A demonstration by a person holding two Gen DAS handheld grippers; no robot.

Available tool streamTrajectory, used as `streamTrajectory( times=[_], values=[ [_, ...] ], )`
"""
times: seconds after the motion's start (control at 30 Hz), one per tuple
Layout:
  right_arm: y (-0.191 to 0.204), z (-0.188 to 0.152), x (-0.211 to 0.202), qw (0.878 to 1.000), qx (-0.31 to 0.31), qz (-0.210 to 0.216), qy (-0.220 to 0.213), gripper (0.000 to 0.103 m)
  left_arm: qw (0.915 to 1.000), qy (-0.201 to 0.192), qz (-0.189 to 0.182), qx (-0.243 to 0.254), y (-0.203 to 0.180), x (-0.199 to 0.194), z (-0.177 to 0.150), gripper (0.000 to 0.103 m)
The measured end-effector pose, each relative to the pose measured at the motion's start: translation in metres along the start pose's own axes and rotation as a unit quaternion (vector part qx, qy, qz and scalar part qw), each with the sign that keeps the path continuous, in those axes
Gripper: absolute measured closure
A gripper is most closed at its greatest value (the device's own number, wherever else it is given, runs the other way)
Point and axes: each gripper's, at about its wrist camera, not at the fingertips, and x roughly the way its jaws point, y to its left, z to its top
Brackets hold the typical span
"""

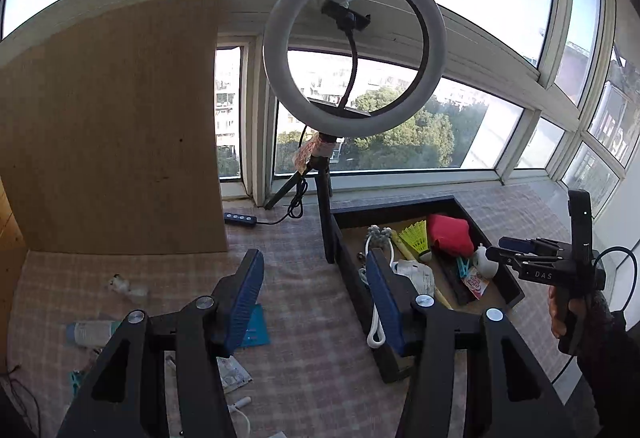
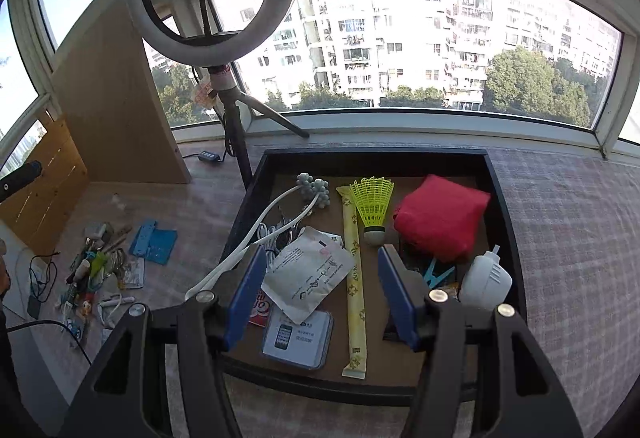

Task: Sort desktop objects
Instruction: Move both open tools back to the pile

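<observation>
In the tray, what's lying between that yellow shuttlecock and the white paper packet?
A long yellow paper-wrapped stick lies between the shuttlecock and the white packet, running front to back in the tray. The right wrist view shows it best.

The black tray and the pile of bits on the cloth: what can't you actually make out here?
- Black tray, right wrist view: near corners hidden behind the right gripper.
- Red-and-white packet, same view: mostly under the white pouch.
- Pile of small items: too small and tangled to name.
</observation>
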Motion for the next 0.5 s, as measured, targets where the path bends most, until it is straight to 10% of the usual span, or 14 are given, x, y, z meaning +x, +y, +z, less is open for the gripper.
streamTrajectory(
  times=[0.5],
  values=[
    [0.130, -0.033, 0.027, 0.989, -0.093, 0.105, 0.045, 0.045, 0.9802, 0.042, 0.169, -0.094, 0.147, -0.121, -0.130, 0.051]
  ],
)
